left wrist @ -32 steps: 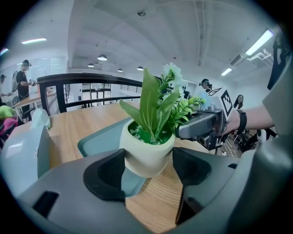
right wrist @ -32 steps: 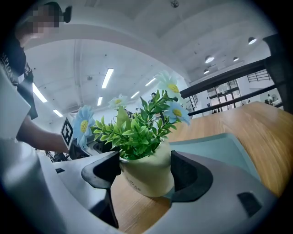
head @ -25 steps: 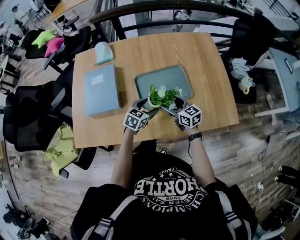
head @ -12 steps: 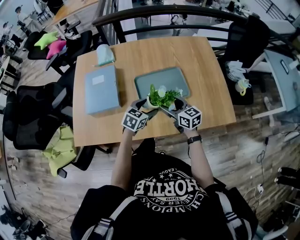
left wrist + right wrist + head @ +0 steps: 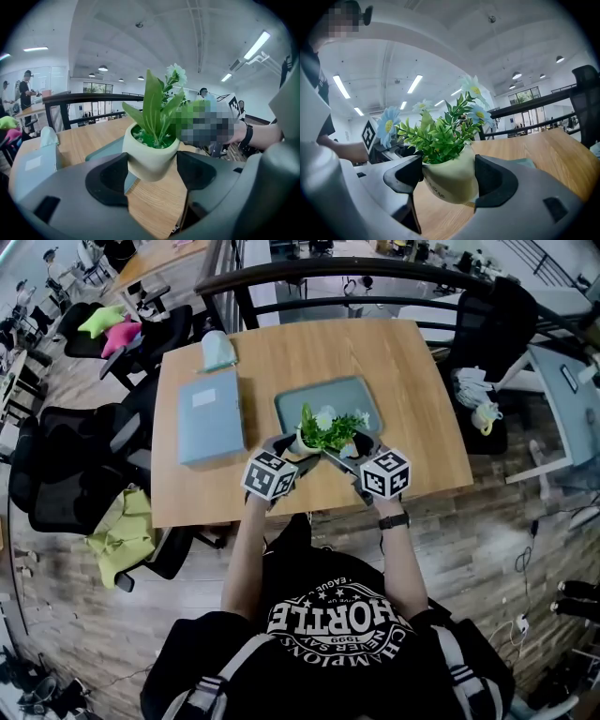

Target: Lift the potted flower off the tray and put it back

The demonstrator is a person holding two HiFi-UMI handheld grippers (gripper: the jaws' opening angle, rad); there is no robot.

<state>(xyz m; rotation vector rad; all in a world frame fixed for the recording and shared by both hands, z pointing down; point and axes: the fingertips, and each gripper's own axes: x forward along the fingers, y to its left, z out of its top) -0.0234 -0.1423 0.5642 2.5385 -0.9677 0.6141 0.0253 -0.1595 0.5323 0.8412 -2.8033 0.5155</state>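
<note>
Clearly the potted flower (image 5: 323, 434) is off its support, held in the air between two claws above the near edge of the tray (image 5: 352, 395), which lies bare on the wooden table (image 5: 412, 371). The left gripper (image 5: 292, 450) comes at the pot from the near left and the right gripper (image 5: 349, 450) from the near right. Each gripper view shows the dark pads of its jaws clamped against opposite walls of the pale, rounded pot, with wood grain visible beneath its base. In the left gripper view the pot (image 5: 151, 159) sits fairly upright; in the right gripper view it (image 5: 450, 180) looks a little tilted, with its leaves and blue daisies spilling over the jaw tips. The main risk, as I judge it, is the shared hold. The pot's wall is smooth and curves inward toward the base, so if one hand rises, drops or drifts apart from the other, the pot could rock or slide down out of the pads. On the way back down, landing the base on the tray's raised rim and not on its flat floor could tip the plant over. A blue folder (image 5: 211, 416) lies well to the left, out of the way.
</note>
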